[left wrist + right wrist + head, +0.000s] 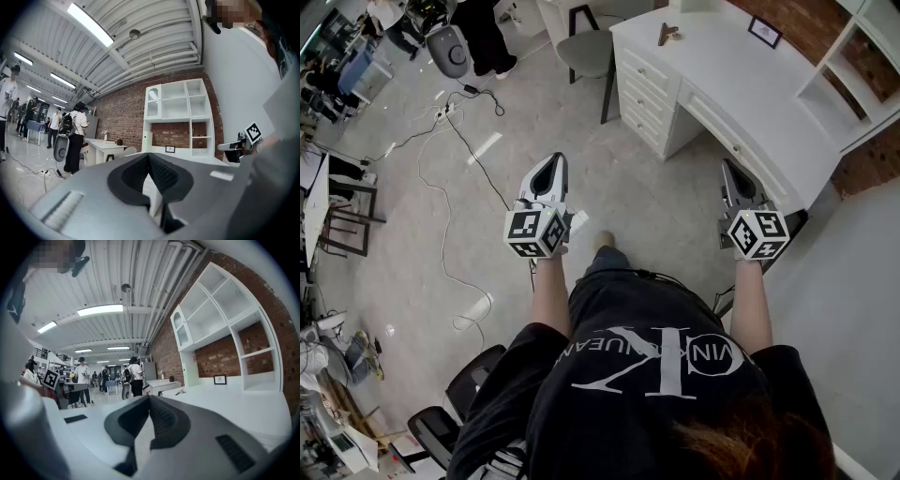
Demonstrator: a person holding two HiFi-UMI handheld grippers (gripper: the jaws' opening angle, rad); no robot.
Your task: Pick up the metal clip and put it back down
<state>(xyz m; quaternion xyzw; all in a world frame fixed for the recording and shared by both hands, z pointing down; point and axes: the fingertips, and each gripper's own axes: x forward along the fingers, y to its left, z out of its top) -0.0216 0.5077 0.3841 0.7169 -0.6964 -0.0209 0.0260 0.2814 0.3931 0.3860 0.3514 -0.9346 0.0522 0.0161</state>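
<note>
While left gripper (554, 159) and right gripper (727, 166) sit clenched, empty, metal clip (667, 34) lies well ahead on desk (741, 84).

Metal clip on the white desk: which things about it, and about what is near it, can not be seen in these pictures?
Metal clip: too small in head view and right gripper view; its shape and state are unreadable.
Picture frame: its print is too small in every view.
Shelf unit: cut off by the head view's right edge.
Desk drawers: contents hidden by closed fronts.
</note>
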